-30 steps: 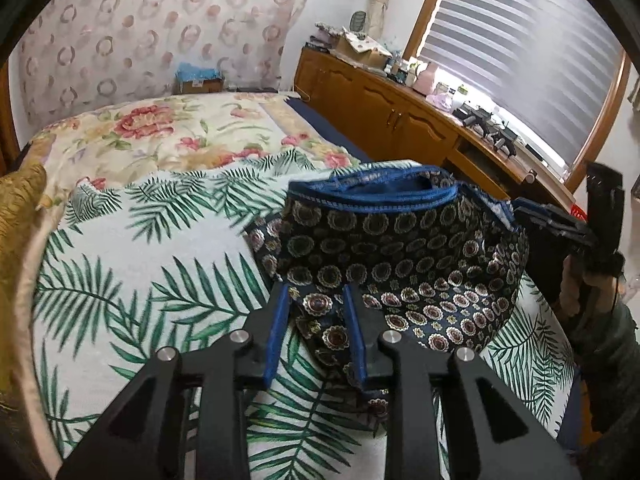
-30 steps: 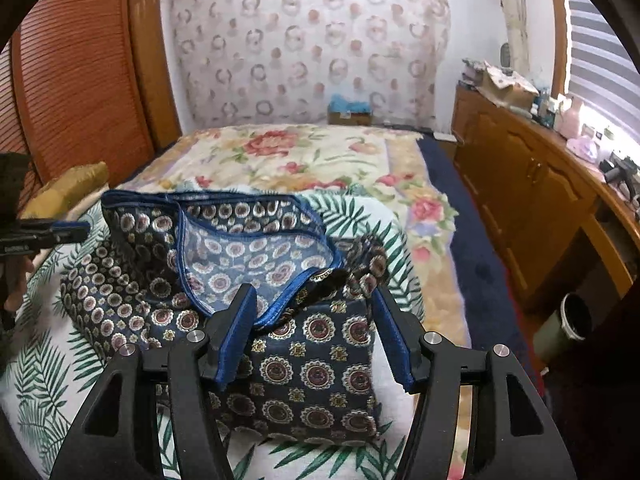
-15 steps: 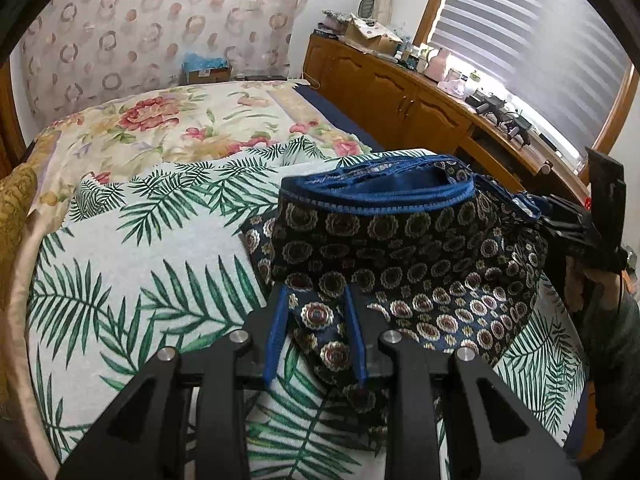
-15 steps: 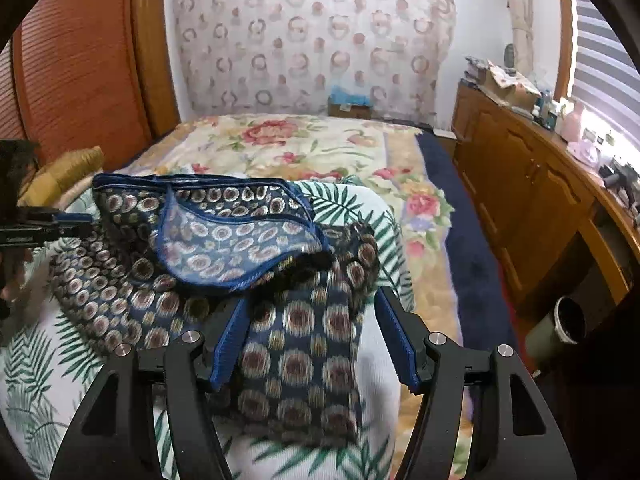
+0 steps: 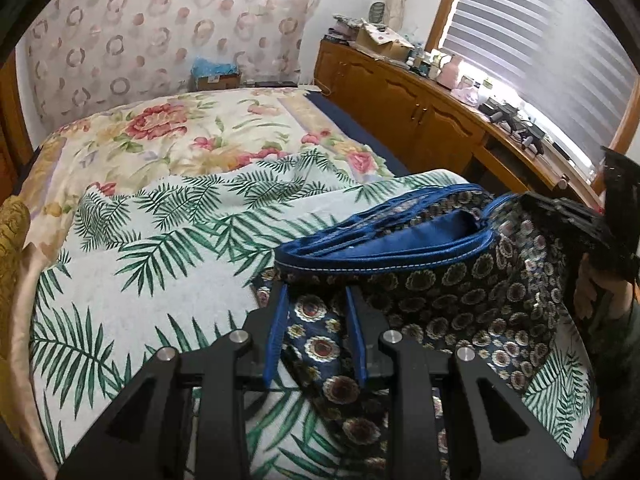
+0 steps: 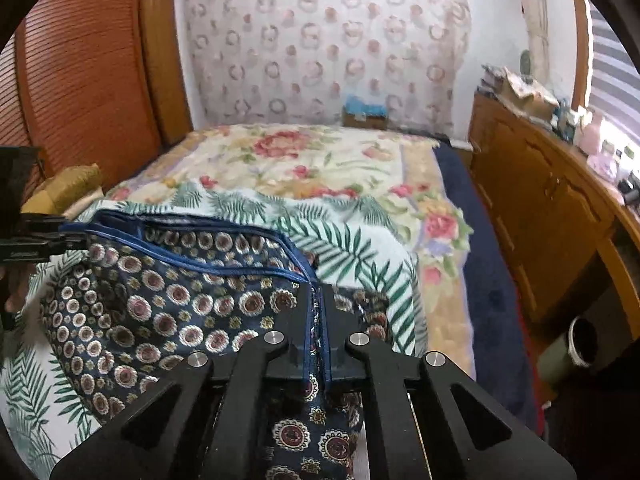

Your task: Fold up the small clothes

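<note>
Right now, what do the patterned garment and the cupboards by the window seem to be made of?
The patterned garment looks like thin, slightly glossy woven fabric with blue stitched trim; it drapes and wrinkles softly, and the exact fibre is unclear. The cupboards look like varnished brown wood, with raised door panels, visible sheen and small handles.

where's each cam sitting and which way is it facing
Left wrist: on the left tongs, facing down across the bed toward the window; own fingers hold the patterned garment; the right tongs and a hand show at right.
Right wrist: on the right tongs, facing along the bed toward the patterned wall; jaws, just closed, pinch the garment's blue hem; left tongs at left edge.
Shared: garment, palm-leaf cover, floral bedspread, wooden cabinets.
</note>
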Demonstrator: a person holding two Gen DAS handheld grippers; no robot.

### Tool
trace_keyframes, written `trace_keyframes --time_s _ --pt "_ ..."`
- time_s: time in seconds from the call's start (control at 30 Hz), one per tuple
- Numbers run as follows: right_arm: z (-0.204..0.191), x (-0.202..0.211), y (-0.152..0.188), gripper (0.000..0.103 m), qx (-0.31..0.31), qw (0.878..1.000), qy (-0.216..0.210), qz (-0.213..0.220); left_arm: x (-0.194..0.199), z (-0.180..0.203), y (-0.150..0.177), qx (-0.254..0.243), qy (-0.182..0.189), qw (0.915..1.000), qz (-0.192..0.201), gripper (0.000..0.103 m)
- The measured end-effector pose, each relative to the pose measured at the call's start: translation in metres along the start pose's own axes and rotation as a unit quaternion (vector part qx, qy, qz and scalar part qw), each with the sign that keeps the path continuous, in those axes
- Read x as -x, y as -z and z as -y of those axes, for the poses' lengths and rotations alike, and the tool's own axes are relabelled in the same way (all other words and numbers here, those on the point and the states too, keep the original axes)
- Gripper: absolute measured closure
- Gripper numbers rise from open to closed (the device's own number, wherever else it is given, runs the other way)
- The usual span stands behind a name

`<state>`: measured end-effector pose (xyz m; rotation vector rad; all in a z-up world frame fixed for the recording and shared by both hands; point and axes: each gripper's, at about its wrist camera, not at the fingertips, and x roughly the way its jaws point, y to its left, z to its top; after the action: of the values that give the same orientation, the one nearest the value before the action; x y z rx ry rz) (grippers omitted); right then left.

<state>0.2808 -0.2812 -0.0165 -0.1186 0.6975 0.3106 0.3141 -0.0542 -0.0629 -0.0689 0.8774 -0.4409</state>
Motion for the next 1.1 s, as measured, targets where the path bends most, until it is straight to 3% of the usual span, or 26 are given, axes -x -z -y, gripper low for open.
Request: trace_keyframes --time_s 0.13,0.3,0.5,0.57,0.6,0.63,0.7,0.73,0.97,1.1 --pt "0.005 0.005 -0.004 0.103 -0.002 0.999 0.045 0.024 -0.005 -0.007 0.003 0.014 -0.008 0.9999 -0.006 0.077" --pt "0.021 -0.008 -0.007 0.103 -0.018 0.995 0.101 0.002 -0.004 -0.009 0.005 0.018 -0.003 0.9998 -0.005 0.077" --pt "0.026 -0.002 -0.004 0.103 -0.041 0.995 0.090 -0.006 -0.007 -0.010 0.007 0.017 -0.002 0.9998 -0.009 0.077" --pt "0.022 0.004 -0.002 0.095 -0.040 0.995 0.093 -0.007 -0.009 -0.011 0.007 0.017 -0.003 0.9998 -0.011 0.077" --pt "0.019 0.007 -0.001 0.085 -0.040 0.995 0.089 -0.008 -0.010 -0.010 0.008 0.017 -0.003 0.9998 -0.013 0.077" --pt "0.016 0.007 0.000 0.065 -0.040 0.995 0.086 -0.011 -0.011 -0.010 0.008 0.017 -0.004 0.9997 -0.015 0.077" --pt "0.013 0.009 0.003 0.038 -0.041 0.996 0.078 -0.017 -0.012 -0.010 0.010 0.015 -0.005 0.9997 -0.017 0.076" --pt "0.011 0.009 0.005 0.032 -0.040 0.996 0.074 -0.019 -0.012 -0.010 0.010 0.013 -0.006 0.9998 -0.015 0.075" --pt "0.016 -0.012 0.023 0.031 -0.044 0.994 0.066 -0.073 -0.015 -0.006 0.010 -0.006 -0.017 0.9998 -0.010 0.071" --pt "0.028 -0.028 0.028 0.031 -0.073 0.992 0.036 -0.096 -0.017 -0.004 0.008 -0.017 -0.026 0.9994 -0.013 0.071"
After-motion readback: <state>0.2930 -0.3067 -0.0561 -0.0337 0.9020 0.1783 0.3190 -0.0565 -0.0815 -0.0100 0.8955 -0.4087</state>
